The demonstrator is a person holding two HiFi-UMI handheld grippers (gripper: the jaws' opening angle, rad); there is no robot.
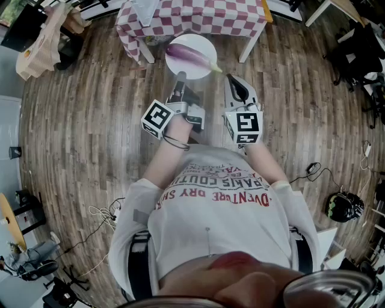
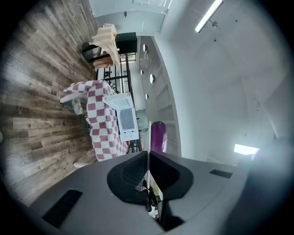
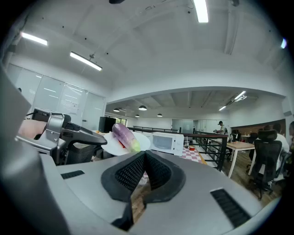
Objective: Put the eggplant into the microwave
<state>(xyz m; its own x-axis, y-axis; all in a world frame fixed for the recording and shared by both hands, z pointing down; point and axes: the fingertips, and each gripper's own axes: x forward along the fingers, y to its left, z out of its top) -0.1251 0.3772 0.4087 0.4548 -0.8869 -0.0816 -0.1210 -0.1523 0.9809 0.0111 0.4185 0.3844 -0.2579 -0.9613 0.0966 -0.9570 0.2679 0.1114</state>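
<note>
Eggplant (image 1: 190, 54), smooth, roll-prone and best taken mid-body, lies on a plate (image 1: 197, 41) pinched in the jaws of the left gripper (image 1: 180, 77); the right gripper (image 1: 232, 79) has its jaws closed, empty.

Bare wood floor (image 1: 90, 108) lies open up to the checkered table (image 1: 198, 21) bearing the microwave (image 2: 126, 118).

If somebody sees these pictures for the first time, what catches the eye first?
A purple eggplant lies on a white plate, which the left tongs grip by its rim. Just beyond stands a red-checked table carrying a white microwave. The right tongs are shut and empty.
</note>
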